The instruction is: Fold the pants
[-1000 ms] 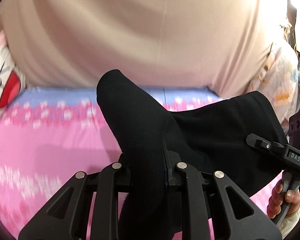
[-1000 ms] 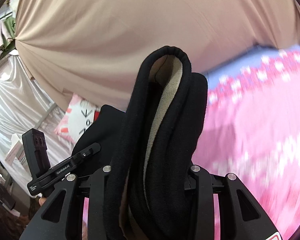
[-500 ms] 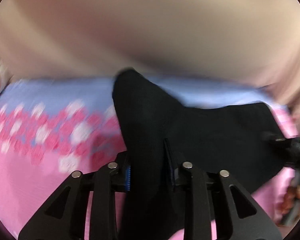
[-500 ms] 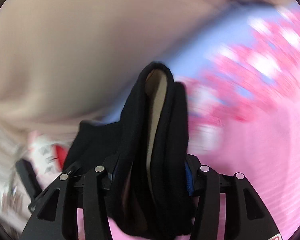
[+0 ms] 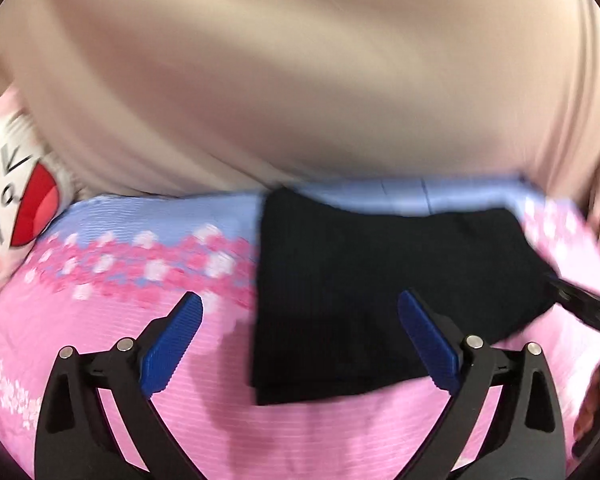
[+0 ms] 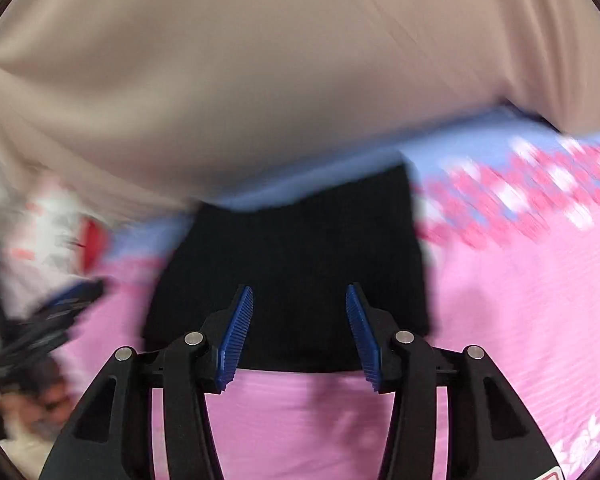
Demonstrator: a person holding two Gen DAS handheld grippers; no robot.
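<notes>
The black pants (image 5: 372,280) lie folded in a flat rectangle on the pink flowered bed sheet (image 5: 120,336). My left gripper (image 5: 300,304) is open and empty, its blue pads spread wide just in front of the pants' near left corner. In the right wrist view the folded pants (image 6: 300,260) lie straight ahead. My right gripper (image 6: 300,298) is open and empty over their near edge. The right gripper's body shows at the right edge of the left wrist view (image 5: 584,312). Both views are blurred by motion.
A beige curtain (image 5: 300,80) hangs behind the bed. A white cartoon pillow with a red mouth (image 5: 16,216) lies at the far left. The sheet's blue band (image 6: 480,140) runs along the far edge.
Both grippers were shut on the lifted pants; both have opened and let go. The pants now lie flat and folded on the sheet, and both grippers have drawn back.
</notes>
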